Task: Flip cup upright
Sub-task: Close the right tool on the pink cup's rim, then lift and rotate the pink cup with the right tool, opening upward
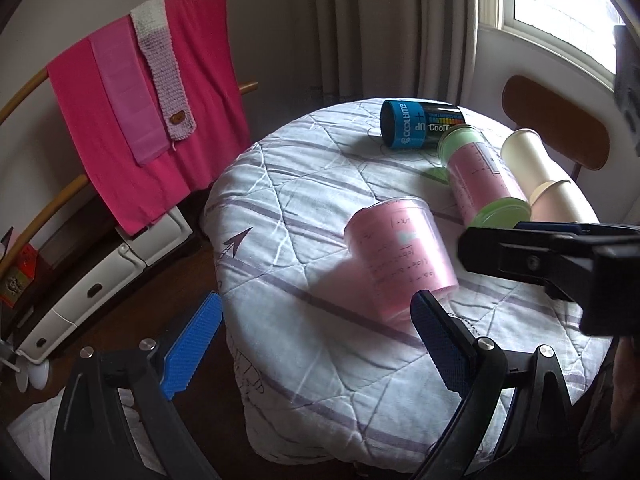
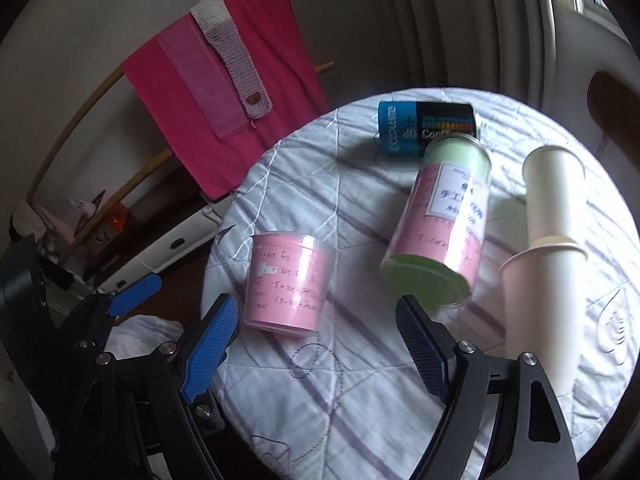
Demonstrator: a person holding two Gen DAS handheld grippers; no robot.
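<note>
The pink cup [image 1: 402, 258] [image 2: 286, 282] is seen standing mouth-down on the quilted cloth [image 1: 320, 360] [image 2: 352, 380] that covers the round table, near the table's left edge, with its closed base turned upward. It is touched by neither gripper. The left gripper [image 1: 316, 344] is held low in front of the cup with its jaws spread wide and nothing between them; its right blue pad [image 1: 438, 344] is seen just beside the cup's lower rim, though contact cannot be confirmed, while the left pad [image 1: 192, 350] lies out over the table's edge. The right gripper [image 2: 316, 346] is likewise held with its jaws spread wide and empty; the cup is seen just beyond its left pad [image 2: 210, 350]. In the left wrist view the black body of the right gripper [image 1: 560, 264] is seen entering from the right side. A pink jar with green ends [image 1: 482, 182] [image 2: 438, 236] is laid on its side near the middle of the table. Behind it a blue and black can [image 1: 420, 124] [image 2: 426, 128] is laid on its side, touching or almost touching the jar's far end. To the right, a stack of white paper cups [image 1: 536, 168] [image 2: 552, 232] is laid flat on the cloth. Beyond the table a bright pink towel [image 1: 152, 120] [image 2: 240, 92] is hung on a wooden rack [image 1: 24, 92] [image 2: 80, 104], and a knitted band [image 1: 164, 68] [image 2: 232, 56] is draped over it.
</note>
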